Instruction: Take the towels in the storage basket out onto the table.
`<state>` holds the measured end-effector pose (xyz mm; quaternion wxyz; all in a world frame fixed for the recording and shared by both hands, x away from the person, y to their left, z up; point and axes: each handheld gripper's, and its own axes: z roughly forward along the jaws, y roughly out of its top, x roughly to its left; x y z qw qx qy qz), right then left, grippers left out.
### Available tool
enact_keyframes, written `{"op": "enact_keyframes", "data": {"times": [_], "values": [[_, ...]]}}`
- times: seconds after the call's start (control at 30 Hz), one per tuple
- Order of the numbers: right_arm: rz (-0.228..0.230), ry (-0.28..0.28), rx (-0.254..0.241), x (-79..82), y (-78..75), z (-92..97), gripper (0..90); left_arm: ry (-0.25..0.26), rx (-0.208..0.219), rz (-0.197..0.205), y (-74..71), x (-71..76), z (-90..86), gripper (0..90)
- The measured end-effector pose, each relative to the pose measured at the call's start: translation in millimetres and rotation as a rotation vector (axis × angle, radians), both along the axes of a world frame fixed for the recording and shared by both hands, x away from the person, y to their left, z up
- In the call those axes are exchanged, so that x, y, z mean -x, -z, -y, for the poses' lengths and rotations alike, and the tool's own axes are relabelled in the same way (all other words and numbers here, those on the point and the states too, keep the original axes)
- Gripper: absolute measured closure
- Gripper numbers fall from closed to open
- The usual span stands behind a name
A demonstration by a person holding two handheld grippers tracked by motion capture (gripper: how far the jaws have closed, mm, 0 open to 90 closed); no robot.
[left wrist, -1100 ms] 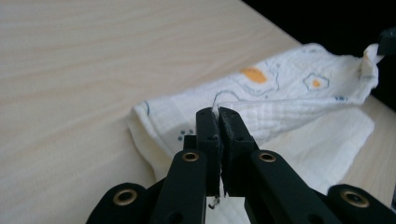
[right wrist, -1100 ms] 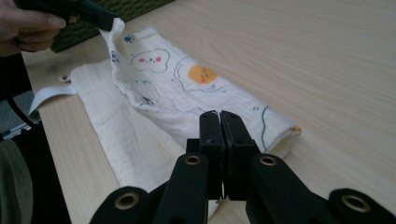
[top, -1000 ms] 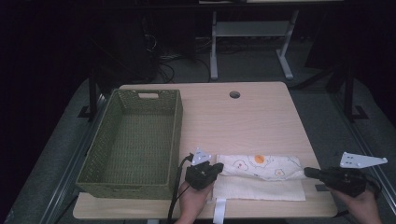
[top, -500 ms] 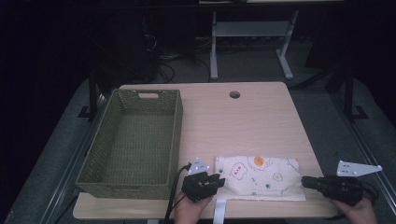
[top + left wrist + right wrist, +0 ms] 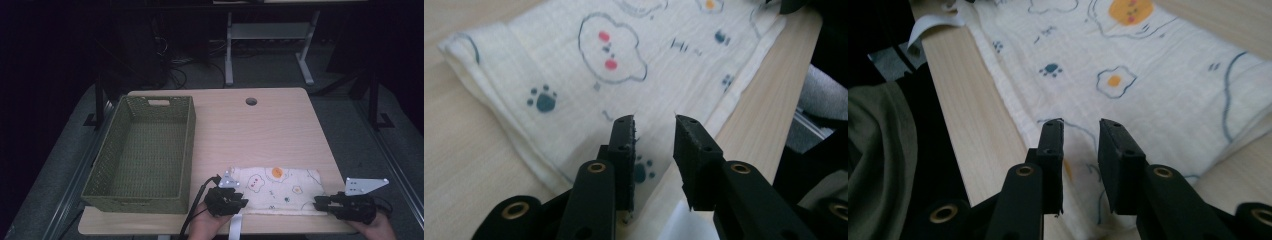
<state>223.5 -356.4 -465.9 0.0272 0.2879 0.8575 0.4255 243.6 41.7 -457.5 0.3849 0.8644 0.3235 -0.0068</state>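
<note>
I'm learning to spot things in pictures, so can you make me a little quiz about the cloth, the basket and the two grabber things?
1. True or false: the folded cloth lies inside the green basket.
2. Which gripper is nearer the basket: A) the left gripper or B) the right gripper?
3. Fill in the gap: in the left gripper view, the cloud drawn on the cloth has two ____ dots.

Key
1. False. The cloth lies flat on the table, to the right of the basket.
2. A. It sits at the cloth's left end, next to the basket.
3. Red. Both grippers' jaws have just been opening; they stand apart above the cloth's near edge, pinching nothing.
</note>
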Motion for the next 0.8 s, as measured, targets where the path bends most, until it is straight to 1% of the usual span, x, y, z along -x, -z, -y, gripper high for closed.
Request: {"op": "enact_keyframes", "data": {"times": [0.07,0.1,0.13,0.17,0.2,0.23,0.3,0.33,0.37,0.4,0.43,0.47,0.5,0.53,0.57,0.6,0.67,0.7,0.73,0.8], "values": [[-0.001,-0.004,0.024,0.7,4.0,-1.5,69.9,0.001,-0.01,-0.022,3.8,-1.7,-2.7,65.5],[0.0,-0.007,0.031,0.7,6.0,-2.1,69.6,-0.004,0.007,-0.027,6.7,-1.4,-4.2,64.3],[0.006,-0.011,0.043,1.1,9.4,-3.3,69.5,-0.006,0.015,-0.03,7.3,-1.2,-5.0,63.1],[0.017,-0.012,0.039,1.9,10.0,-3.5,70.2,-0.008,0.021,-0.035,7.6,-1.1,-5.6,62.1],[0.024,-0.013,0.042,2.4,10.1,-4.0,72.1,-0.009,0.02,-0.03,7.8,-0.6,-5.2,62.0],[0.027,-0.011,0.051,2.7,9.6,-4.4,74.2,-0.006,0.011,-0.018,7.5,0.6,-4.5,62.1],[0.037,-0.011,0.062,2.2,9.0,-4.6,79.5,0.001,-0.018,0.016,6.9,3.5,-2.5,62.6],[0.029,-0.012,0.058,1.5,8.7,-4.4,84.3,0.006,-0.036,0.035,6.5,4.6,-1.8,64.1],[0.028,-0.012,0.057,1.4,8.4,-4.4,85.4,0.011,-0.063,0.067,6.2,6.1,-0.7,67.9],[0.027,-0.009,0.061,1.5,7.9,-4.8,86.5,0.013,-0.073,0.083,6.2,6.1,-0.5,72.8],[0.025,-0.006,0.058,1.5,7.7,-5.4,87.0,0.015,-0.081,0.092,6.3,5.8,-0.5,75.7],[0.021,-0.005,0.059,1.1,7.1,-5.5,87.2,0.016,-0.089,0.098,6.1,5.2,-0.9,80.7],[0.022,-0.006,0.054,0.6,6.6,-5.8,87.2,0.014,-0.09,0.098,6.2,4.0,-1.2,84.1],[0.019,-0.008,0.047,0.4,4.9,-6.1,87.2,0.015,-0.09,0.094,5.9,3.4,-1.5,86.4],[0.023,-0.01,0.042,0.4,3.2,-6.5,87.2,0.013,-0.096,0.103,5.2,3.2,-1.4,87.5],[0.03,-0.013,0.04,0.6,0.6,-7.1,87.3,0.008,-0.093,0.106,4.4,3.4,-1.5,88.0],[0.036,-0.023,0.033,1.1,-3.3,-7.7,87.3,0.0,-0.074,0.105,1.0,3.4,-3.4,88.3],[0.039,-0.024,0.031,1.9,-5.8,-7.9,87.4,0.0,-0.068,0.117,-1.5,3.7,-4.8,88.3],[0.046,-0.024,0.028,2.3,-7.8,-7.6,87.3,-0.007,-0.059,0.12,-3.7,4.6,-5.6,88.3],[0.049,-0.026,0.014,4.2,-11.9,-6.9,87.4,-0.016,-0.03,0.127,-11.1,5.3,-10.4,88.3]]}}
